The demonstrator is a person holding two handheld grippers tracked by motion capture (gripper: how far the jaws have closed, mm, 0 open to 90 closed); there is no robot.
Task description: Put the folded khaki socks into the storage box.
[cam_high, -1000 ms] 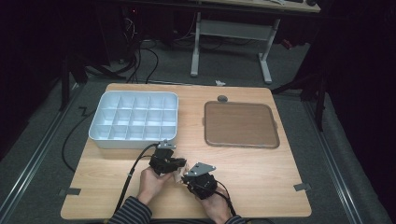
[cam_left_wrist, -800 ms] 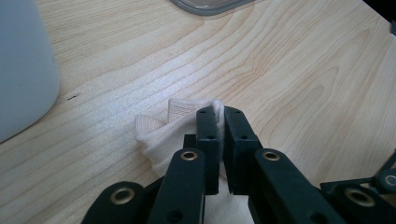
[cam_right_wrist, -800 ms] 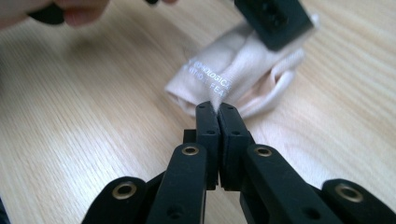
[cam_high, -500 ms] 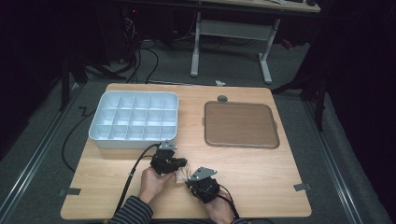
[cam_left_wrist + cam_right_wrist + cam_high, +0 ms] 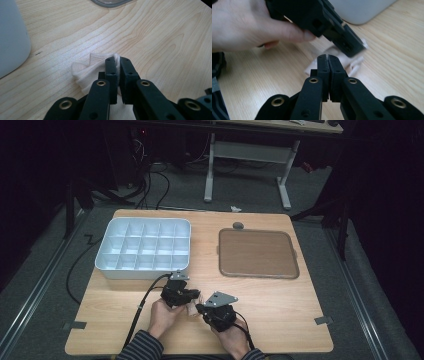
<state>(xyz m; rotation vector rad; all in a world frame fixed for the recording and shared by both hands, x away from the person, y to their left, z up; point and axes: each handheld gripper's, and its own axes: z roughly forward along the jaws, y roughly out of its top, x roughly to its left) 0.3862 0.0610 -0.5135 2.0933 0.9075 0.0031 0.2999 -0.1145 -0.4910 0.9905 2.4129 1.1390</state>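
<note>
Jaws: left gripper (image 5: 118, 61) clamped on white cloth (image 5: 86, 70); right gripper (image 5: 327, 58) pressed together, cloth pinched, lying just ahead on surface (image 5: 280, 300).

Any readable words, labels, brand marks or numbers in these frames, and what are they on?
None can be read.
The white cloth, the compartment tray, the brown mat and the wooden table bear no print.
The left gripper and right gripper show only bolts and holes, no marking.
</note>
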